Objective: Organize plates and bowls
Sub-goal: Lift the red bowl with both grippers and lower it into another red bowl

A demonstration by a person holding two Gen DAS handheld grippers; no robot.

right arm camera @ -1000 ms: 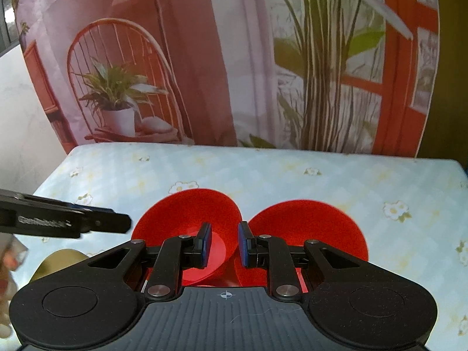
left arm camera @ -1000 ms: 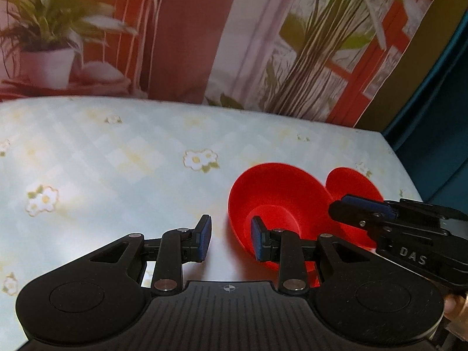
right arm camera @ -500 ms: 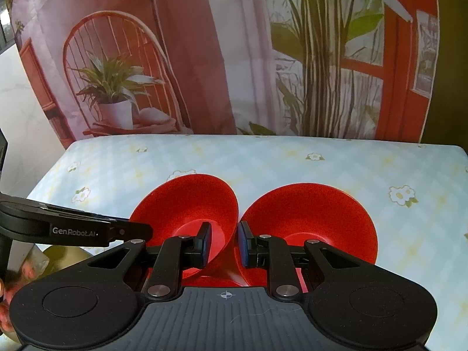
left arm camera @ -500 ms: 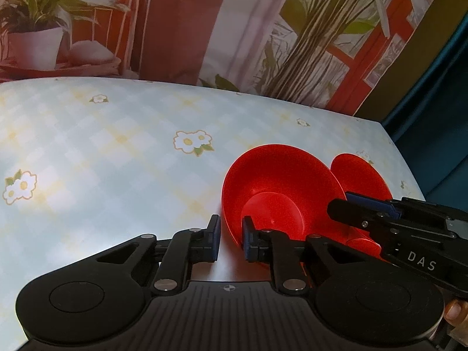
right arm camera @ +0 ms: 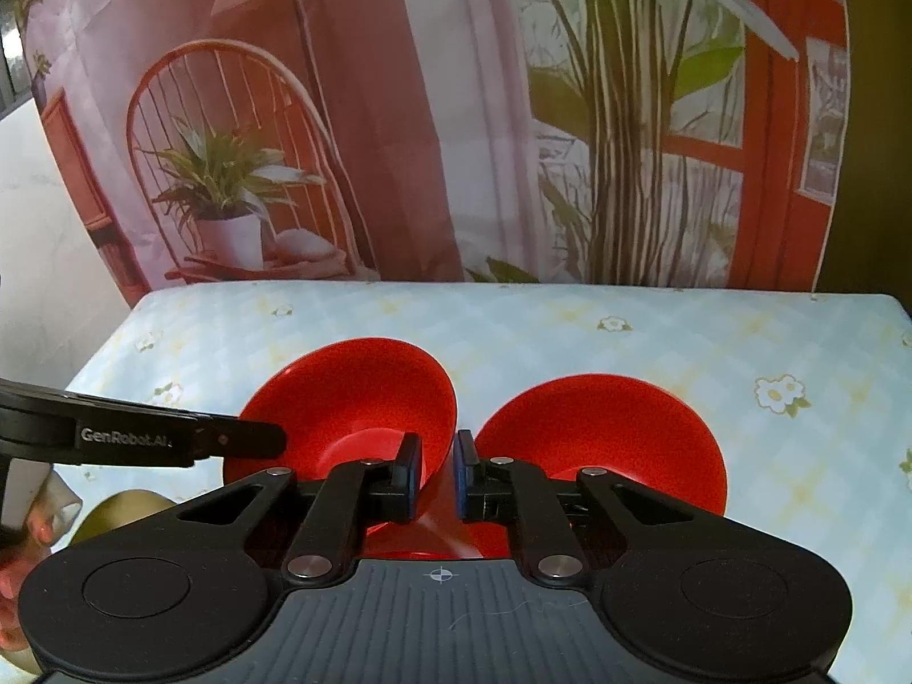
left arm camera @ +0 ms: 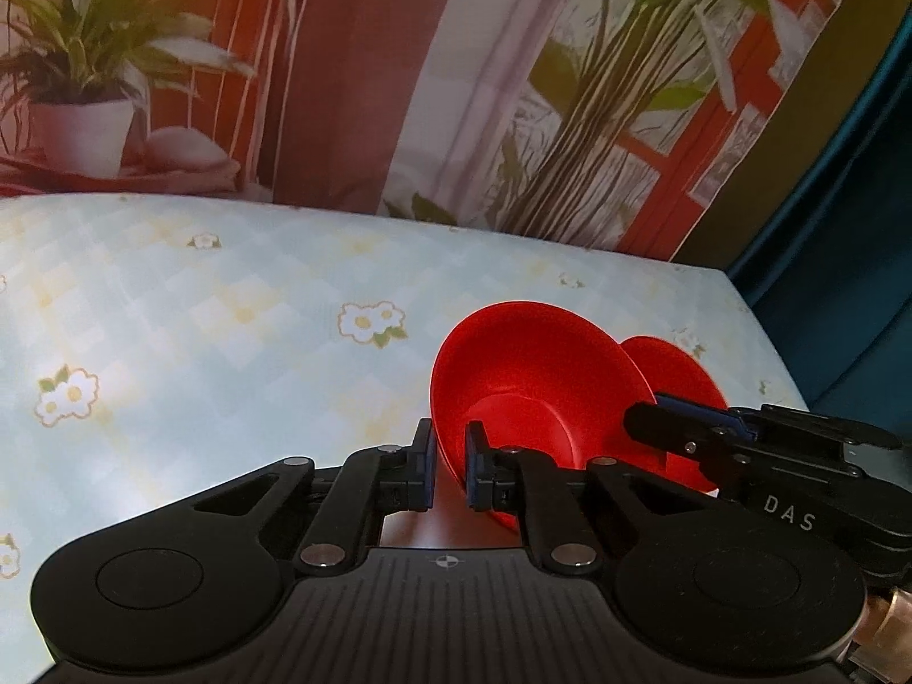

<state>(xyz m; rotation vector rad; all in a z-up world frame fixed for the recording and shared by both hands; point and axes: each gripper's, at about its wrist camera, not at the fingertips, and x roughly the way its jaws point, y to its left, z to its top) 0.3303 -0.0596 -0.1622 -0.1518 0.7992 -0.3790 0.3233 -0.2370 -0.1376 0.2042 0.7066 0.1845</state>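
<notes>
Two red bowls stand side by side on the flowered tablecloth. My left gripper is shut on the left rim of the nearer red bowl, which tilts up. The second red bowl lies behind it, and the right gripper reaches in from the right. In the right wrist view the left bowl and the right bowl sit apart. My right gripper has its jaws close together around the left bowl's right rim; whether they press on it is unclear.
A gold-coloured dish sits at the lower left of the right wrist view, by the person's hand. The table edge runs along the right, with a dark blue curtain beyond. A printed backdrop stands behind the table.
My left gripper closed from open onto the left bowl's rim and the bowl tilted up. The two bowls now sit apart, the right wrist view having shifted.
</notes>
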